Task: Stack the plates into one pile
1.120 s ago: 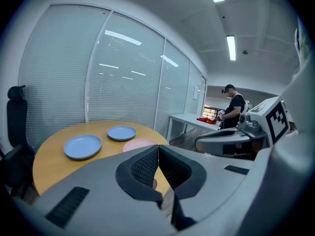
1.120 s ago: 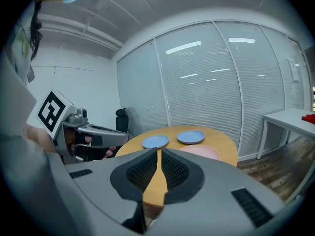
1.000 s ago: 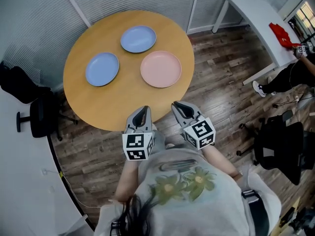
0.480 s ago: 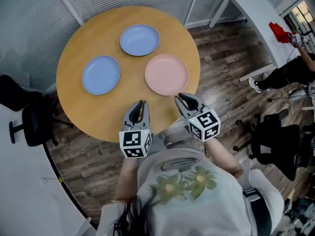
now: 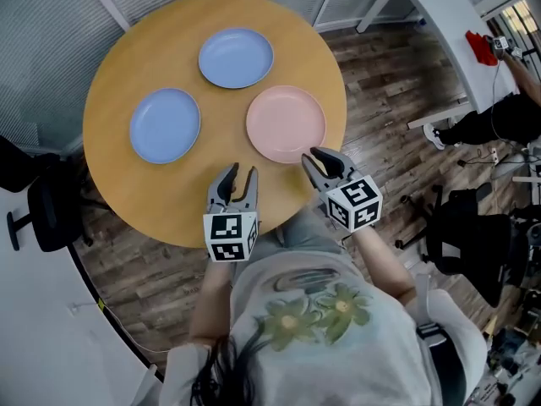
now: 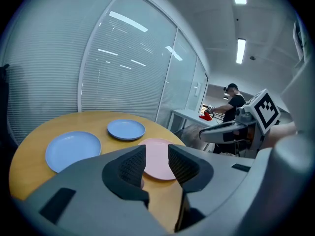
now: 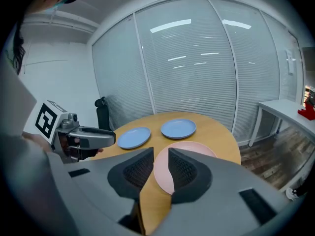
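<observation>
Three plates lie apart on the round wooden table (image 5: 161,197): a pink plate (image 5: 286,123) nearest me, a blue plate (image 5: 165,125) to its left, and another blue plate (image 5: 236,57) farther back. My left gripper (image 5: 236,176) hovers over the table's near edge, left of the pink plate. Its jaws have just been opening, and nothing is between them. My right gripper (image 5: 314,157) sits at the pink plate's near rim. Its jaws have also just been opening, narrowly apart and empty. The pink plate (image 6: 157,166) shows through the left gripper (image 6: 156,149). It also shows as the pink plate (image 7: 162,173) through the right gripper (image 7: 161,154).
A black chair (image 5: 34,201) stands left of the table. A white desk (image 5: 439,15) with a red item (image 5: 482,47) is at the back right, and a person (image 5: 507,117) is beside it. Another black chair (image 5: 465,244) is on the right. Blinds cover the wall behind the table.
Both grippers have moved forward from in front of the table to over its near edge, closer to the pink plate. Both pairs of jaws went from shut to apart.
</observation>
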Demonstrator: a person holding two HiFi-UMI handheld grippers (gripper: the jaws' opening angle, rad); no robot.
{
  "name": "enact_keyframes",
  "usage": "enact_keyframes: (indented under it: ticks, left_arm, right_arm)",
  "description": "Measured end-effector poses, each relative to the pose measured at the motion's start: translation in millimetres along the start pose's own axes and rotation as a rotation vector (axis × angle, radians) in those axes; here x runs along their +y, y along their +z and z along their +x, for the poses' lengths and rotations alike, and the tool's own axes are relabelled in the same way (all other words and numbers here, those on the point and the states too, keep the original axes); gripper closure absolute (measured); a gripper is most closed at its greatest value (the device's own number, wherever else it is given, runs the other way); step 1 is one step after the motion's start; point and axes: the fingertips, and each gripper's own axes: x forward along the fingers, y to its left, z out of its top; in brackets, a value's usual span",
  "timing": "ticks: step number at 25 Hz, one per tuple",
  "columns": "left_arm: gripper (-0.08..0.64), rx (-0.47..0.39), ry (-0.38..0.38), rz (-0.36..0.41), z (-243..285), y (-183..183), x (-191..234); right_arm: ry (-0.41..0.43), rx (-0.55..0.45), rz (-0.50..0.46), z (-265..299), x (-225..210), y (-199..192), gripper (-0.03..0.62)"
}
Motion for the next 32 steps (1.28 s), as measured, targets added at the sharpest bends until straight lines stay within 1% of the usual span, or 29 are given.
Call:
enact_keyframes:
  ticks: [2,3,7,11,12,16,17,19,22,25,27,32]
  left_arm:
    - [0.381,0.028,0.008,-0.028,14.7,-1.0,-1.8]
    - [0.366,0.036,0.018,-0.036,23.0,0.3,-2.6]
    - [0.356,0.065,0.067,-0.042,56.4,11.7,-1.0]
    - [0.339,0.100,0.115,-0.141,79.5,20.7,19.6]
    - [0.339,0.105,0.122,-0.151,86.8,22.2,22.1]
    - [0.328,0.161,0.114,-0.125,122.1,20.7,17.2]
    - [0.328,0.175,0.107,-0.136,129.5,19.3,18.2]
    - [0.327,0.194,0.112,-0.182,141.1,15.3,27.8]
    - [0.328,0.237,0.144,-0.230,155.2,2.9,40.7]
    - [0.327,0.295,0.125,-0.239,168.1,-8.4,39.3]
    - [0.327,0.315,0.112,-0.246,176.9,-13.0,37.6]
    - [0.327,0.376,0.128,-0.262,189.7,-34.3,43.1]
  right_arm:
    - [0.000,0.016,0.004,4.7,-15.2,-0.4,0.501]
    - [0.003,0.022,0.006,7.7,-24.0,-0.4,0.495]
    - [0.026,0.063,0.017,23.7,-57.2,-2.2,0.482]
    - [0.041,0.097,-0.026,47.5,-81.2,11.0,0.480]
    - [0.038,0.099,-0.036,52.3,-91.2,15.4,0.480]
    - [0.016,0.106,-0.039,63.0,-134.9,24.0,0.479]
    - [0.011,0.109,-0.037,66.1,-142.2,24.4,0.479]
    - [0.006,0.122,-0.034,75.7,-152.3,23.9,0.479]
    - [0.007,0.173,-0.034,89.3,-167.0,11.9,0.479]
    - [0.007,0.235,-0.022,100.2,-184.0,-8.0,0.476]
    - [0.008,0.267,-0.006,108.0,-195.8,-19.9,0.476]
    - [-0.002,0.336,0.003,121.1,-213.1,-42.2,0.476]
